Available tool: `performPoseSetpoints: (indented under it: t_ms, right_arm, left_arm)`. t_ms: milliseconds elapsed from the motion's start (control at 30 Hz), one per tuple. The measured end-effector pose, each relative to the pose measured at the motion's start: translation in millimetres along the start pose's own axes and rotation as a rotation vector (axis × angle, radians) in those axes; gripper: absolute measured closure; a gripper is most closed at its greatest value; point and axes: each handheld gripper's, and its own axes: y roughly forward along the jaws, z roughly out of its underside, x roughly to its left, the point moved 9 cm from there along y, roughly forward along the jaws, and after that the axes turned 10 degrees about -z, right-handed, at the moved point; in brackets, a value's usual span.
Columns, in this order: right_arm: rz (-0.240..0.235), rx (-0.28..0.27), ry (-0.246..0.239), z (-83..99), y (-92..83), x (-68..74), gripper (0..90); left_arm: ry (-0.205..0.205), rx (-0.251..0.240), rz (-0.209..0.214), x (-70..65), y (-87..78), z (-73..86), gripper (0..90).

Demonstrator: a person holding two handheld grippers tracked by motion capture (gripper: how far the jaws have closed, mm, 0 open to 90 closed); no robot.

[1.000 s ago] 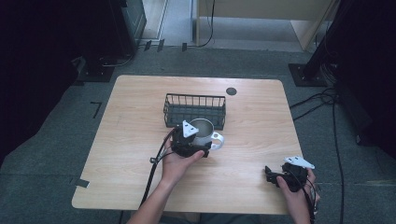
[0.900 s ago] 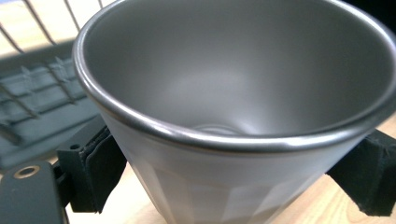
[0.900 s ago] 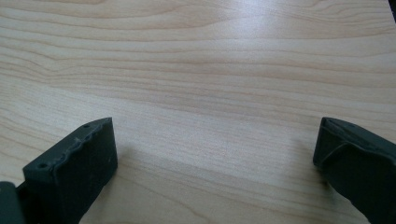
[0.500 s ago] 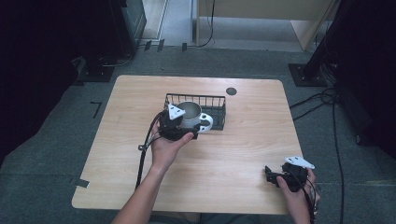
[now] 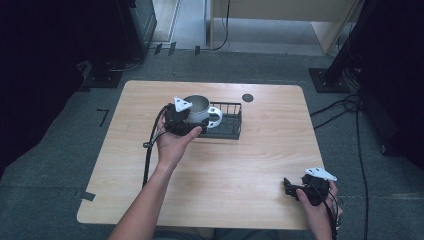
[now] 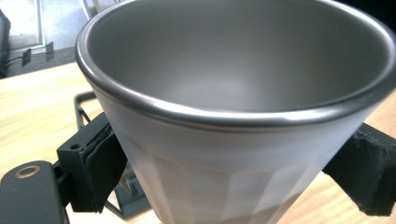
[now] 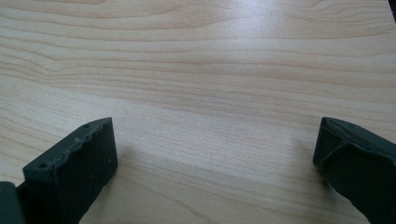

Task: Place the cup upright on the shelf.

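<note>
A white mug (image 5: 199,109) with a grey inside and a handle facing right hangs above the left end of the black wire basket (image 5: 231,123). My left gripper (image 5: 186,120) is shut on the mug; in the left gripper view its black pads (image 6: 100,165) press both sides of the mug (image 6: 233,126), with a corner of the basket (image 6: 81,105) behind. My right gripper (image 5: 290,186) rests low at the table's front right, open, and in the right gripper view its jaws (image 7: 215,168) stand wide apart over bare wood.
A light wooden table (image 5: 215,195) carries the basket near its back centre. A small dark round disc (image 5: 247,97) lies behind the basket. Black cables (image 5: 350,107) and dark stands surround the table on the grey floor.
My left gripper has carried the mug from in front of the basket up and to the left, over the basket's left end. The right gripper has stayed put.
</note>
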Motion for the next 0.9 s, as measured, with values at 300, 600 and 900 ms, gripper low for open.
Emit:
performPoseSetpoints:
  t_ms: [300, 600, 900]
  right_arm:
    - [0.000, 0.000, 0.000, 0.0, 0.0, 0.0, 0.0]
    - [0.000, 0.001, -0.001, 0.1, -0.1, -0.1, 0.0]
    - [-0.001, 0.000, 0.001, 0.0, 0.0, 0.0, 0.0]
  left_arm:
    - [-0.021, -0.017, -0.042, 10.8, 21.2, -18.7, 8.8]
    - [-0.015, -0.027, -0.074, 15.7, 45.2, -22.4, 8.8]
    - [0.005, -0.012, -0.104, 13.0, 67.1, -10.2, 8.8]
